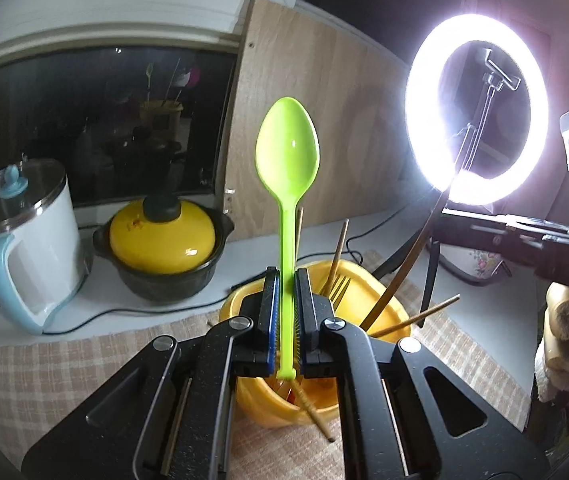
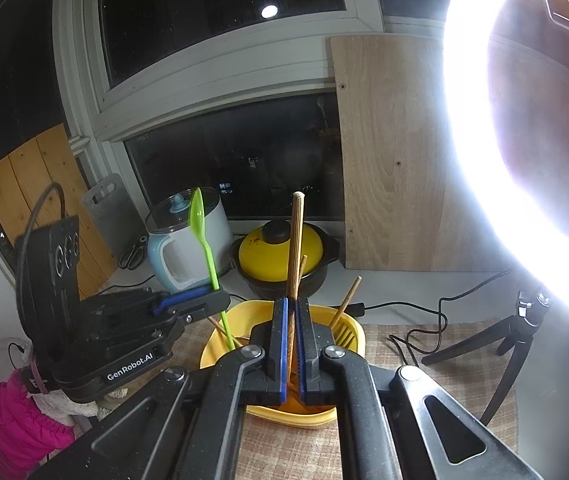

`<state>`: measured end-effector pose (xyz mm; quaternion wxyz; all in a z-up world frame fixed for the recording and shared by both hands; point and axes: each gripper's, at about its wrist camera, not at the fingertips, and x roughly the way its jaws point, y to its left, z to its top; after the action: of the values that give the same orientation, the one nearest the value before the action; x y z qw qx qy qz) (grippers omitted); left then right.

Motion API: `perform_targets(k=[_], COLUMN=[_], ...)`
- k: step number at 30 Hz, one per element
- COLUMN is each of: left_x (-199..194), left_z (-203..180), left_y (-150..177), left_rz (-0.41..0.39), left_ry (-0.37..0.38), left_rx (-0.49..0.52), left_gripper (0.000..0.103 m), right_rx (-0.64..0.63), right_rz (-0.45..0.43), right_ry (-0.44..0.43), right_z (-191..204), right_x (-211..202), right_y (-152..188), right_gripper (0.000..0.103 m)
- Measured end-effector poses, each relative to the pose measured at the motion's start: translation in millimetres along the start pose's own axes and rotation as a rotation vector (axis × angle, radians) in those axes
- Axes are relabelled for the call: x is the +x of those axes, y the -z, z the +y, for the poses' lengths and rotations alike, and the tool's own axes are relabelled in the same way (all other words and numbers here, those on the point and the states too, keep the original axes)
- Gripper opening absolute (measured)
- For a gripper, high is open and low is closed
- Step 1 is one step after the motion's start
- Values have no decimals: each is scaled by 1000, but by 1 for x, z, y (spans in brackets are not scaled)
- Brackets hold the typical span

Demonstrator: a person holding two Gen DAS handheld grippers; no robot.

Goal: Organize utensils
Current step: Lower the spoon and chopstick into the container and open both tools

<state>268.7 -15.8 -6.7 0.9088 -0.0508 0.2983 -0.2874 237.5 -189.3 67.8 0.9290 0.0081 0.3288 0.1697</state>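
Observation:
My left gripper (image 1: pixel 286 280) is shut on a lime green plastic spoon (image 1: pixel 287 152), bowl up, held upright over a yellow utensil holder (image 1: pixel 380 304). It also shows in the right wrist view (image 2: pixel 220 294) with the green spoon (image 2: pixel 200 220), whose handle end dips into the yellow holder (image 2: pixel 240 312). My right gripper (image 2: pixel 291 306) is shut on a ribbed wooden stick (image 2: pixel 296 236), upright over the same holder. Several wooden chopsticks (image 1: pixel 416 314) and a yellow fork (image 1: pixel 338 286) stand in the holder.
A white and blue kettle (image 1: pixel 24 248) and a black pot with a yellow lid (image 1: pixel 164 248) stand at the back by the window. A bright ring light (image 1: pixel 476 108) on a tripod (image 2: pixel 508 344) stands to the right. A checked cloth (image 1: pixel 36 368) covers the table.

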Motion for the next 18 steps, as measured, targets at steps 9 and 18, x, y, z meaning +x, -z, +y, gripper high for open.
perform_targets(k=[9, 18], left_x=[8, -17], left_z=[-11, -12], left_y=[8, 15], left_rz=[102, 63], left_ry=[22, -17], left_rx=[58, 52], left_gripper=[27, 38], right_rx=[1, 80], right_rz=[35, 63], right_ry=[-9, -35], right_z=[-1, -16], right_x=[11, 7], right_y=[4, 24], right_gripper=[1, 28])
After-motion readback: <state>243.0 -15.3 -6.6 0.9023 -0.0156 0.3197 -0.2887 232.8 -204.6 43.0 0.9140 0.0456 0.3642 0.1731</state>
